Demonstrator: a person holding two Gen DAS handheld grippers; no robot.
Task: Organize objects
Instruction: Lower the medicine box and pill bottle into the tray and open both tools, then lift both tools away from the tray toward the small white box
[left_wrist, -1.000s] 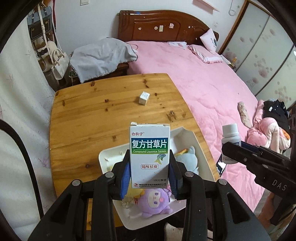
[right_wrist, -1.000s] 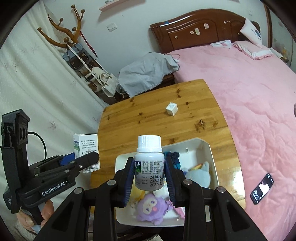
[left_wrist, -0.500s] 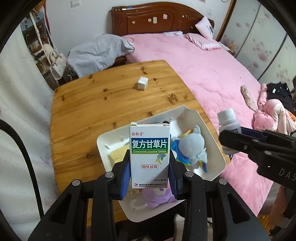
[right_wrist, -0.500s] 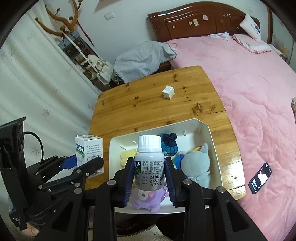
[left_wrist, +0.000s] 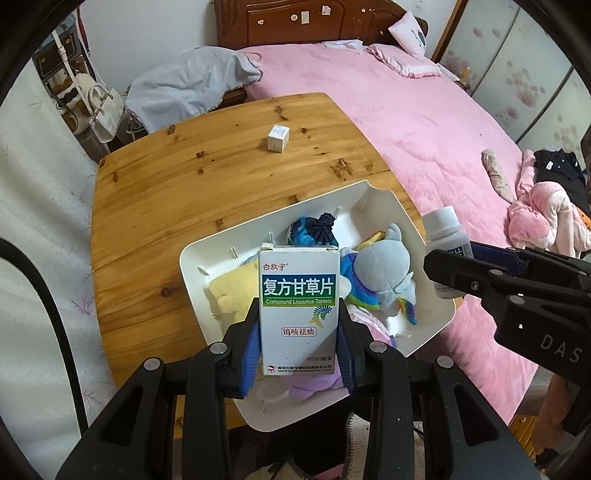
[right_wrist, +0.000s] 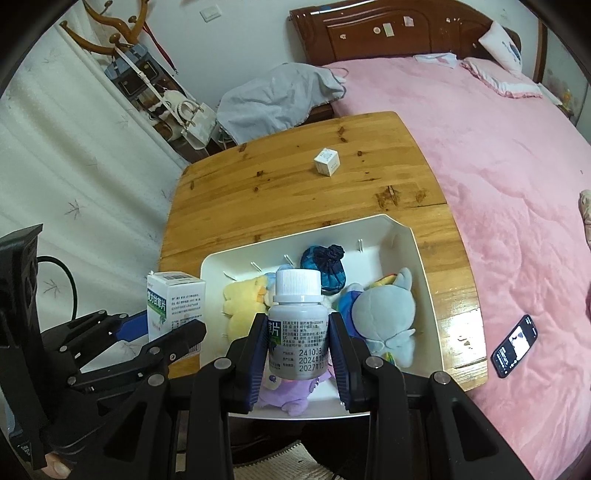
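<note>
Medicine box (left_wrist: 298, 295): "复方甘草片", "Compound Liquorice Tablets", "镇咳祛痰", "100片/瓶/盒"; brand top left too small. Pill bottle (right_wrist: 297, 328) label: "241008", "2024年10", "2027年10", rest hidden by pads. Right gripper body (left_wrist: 517, 295): "DAS", cut off at frame edge.

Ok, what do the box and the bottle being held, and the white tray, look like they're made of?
Medicine box: printed cardboard, matte, with sharp folded edges and a flap.
Pill bottle: probably plastic, with a ribbed white cap and a paper label.
White tray: apparently smooth moulded plastic with thin walls and a slight sheen.
</note>
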